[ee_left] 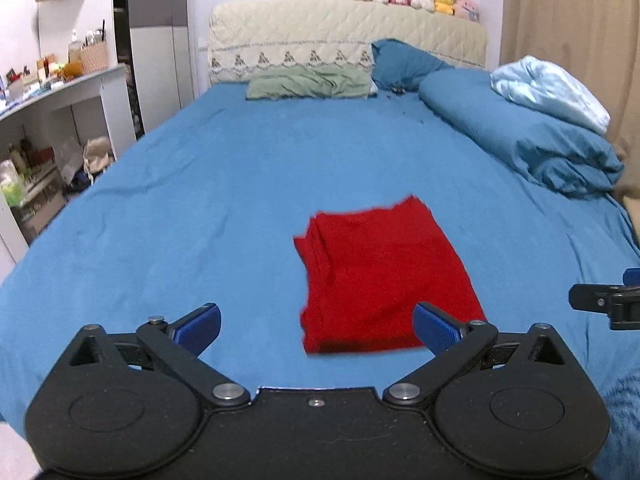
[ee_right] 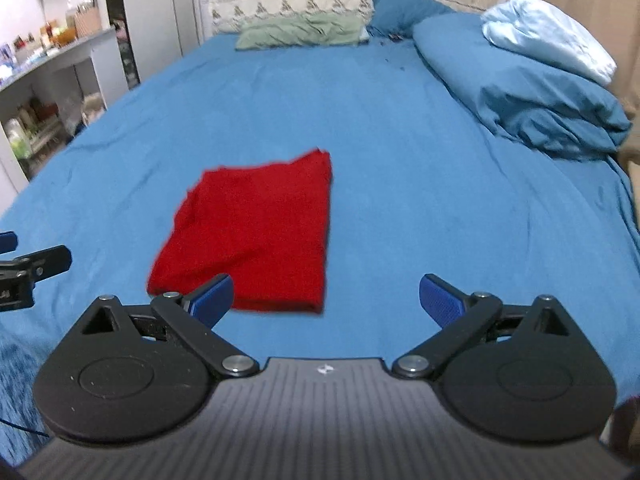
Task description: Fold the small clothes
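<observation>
A red garment (ee_left: 380,276) lies folded into a flat rectangle on the blue bed sheet (ee_left: 200,200). It also shows in the right wrist view (ee_right: 256,232). My left gripper (ee_left: 316,328) is open and empty, held above the sheet just short of the garment's near edge. My right gripper (ee_right: 326,298) is open and empty, near the garment's near right corner. Neither touches the cloth. The right gripper's tip shows at the right edge of the left wrist view (ee_left: 608,300). The left gripper's tip shows at the left edge of the right wrist view (ee_right: 28,268).
A rolled blue duvet (ee_left: 520,132) with a pale blue cloth (ee_left: 548,88) on it lies along the bed's right side. A green pillow (ee_left: 308,84) and a blue pillow (ee_left: 404,64) lie at the headboard (ee_left: 320,28). A cluttered desk (ee_left: 60,84) stands to the left.
</observation>
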Tool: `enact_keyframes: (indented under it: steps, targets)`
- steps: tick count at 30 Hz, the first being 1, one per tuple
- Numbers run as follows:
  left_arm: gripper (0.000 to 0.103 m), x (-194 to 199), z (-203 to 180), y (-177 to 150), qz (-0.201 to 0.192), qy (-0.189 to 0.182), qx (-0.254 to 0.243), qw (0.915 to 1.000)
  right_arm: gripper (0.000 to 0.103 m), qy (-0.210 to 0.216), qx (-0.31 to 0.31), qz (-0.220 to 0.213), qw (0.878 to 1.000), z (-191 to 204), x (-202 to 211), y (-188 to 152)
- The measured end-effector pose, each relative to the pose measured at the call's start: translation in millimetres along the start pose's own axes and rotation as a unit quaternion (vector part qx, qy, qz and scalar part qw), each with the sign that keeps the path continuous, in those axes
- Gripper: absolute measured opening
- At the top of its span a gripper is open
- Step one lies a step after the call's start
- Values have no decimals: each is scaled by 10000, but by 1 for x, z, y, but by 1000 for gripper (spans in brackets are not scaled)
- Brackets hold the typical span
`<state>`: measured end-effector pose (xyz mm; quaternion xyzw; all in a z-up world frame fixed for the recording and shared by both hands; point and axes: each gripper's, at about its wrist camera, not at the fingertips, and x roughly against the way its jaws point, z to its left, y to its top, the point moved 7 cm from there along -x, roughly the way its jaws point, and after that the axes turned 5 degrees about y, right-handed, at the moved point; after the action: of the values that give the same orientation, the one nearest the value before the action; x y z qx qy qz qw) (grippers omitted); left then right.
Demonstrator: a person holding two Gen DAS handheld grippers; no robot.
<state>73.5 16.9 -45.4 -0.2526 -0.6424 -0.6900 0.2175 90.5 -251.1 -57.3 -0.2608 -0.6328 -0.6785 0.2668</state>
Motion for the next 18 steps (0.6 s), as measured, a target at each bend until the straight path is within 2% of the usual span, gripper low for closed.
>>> enact_keyframes:
  steps: [3, 8, 18]
  targets:
    - [103, 4, -3, -13, 104, -18, -16, 9999, 103, 26, -49, 164, 9999, 2, 4, -20]
    - [103, 6, -8, -22, 64, 142, -174, 9997, 103, 1, -120, 315, 9994, 2, 5, -42]
    - [103, 14, -16, -20, -108, 133, -233, 9996, 103, -81, -158, 309, 9994, -6, 11, -48]
